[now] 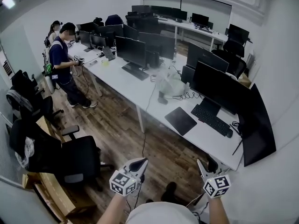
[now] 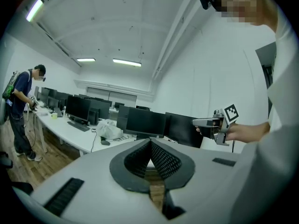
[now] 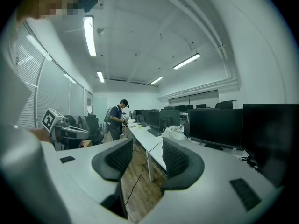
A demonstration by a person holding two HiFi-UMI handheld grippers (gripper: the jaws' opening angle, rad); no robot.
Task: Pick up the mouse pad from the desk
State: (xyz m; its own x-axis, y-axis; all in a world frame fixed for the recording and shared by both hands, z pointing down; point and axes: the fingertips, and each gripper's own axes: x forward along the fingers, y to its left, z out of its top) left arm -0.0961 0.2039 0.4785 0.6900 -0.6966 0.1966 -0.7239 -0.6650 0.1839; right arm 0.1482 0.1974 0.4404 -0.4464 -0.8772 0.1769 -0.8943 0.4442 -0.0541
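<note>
The mouse pad (image 1: 180, 120), a dark flat rectangle, lies on the white desk (image 1: 140, 92) near its front edge, left of a black keyboard (image 1: 211, 120). Both grippers hover over the wooden floor well short of the desk and touch nothing. My left gripper (image 1: 141, 162) (image 2: 150, 146) is shut, its ribbed pads meeting at the tips with nothing between them. My right gripper (image 1: 201, 163) (image 3: 147, 148) stands open, and only floor and desk show through the gap. The two gripper views do not make out the pad.
Dark monitors (image 1: 219, 85) line the desk, with a white bag (image 1: 172, 85) and cables beside them. A black office chair (image 1: 70, 160) stands at the left on the wooden floor. A person (image 1: 63, 62) stands at the desk's far end.
</note>
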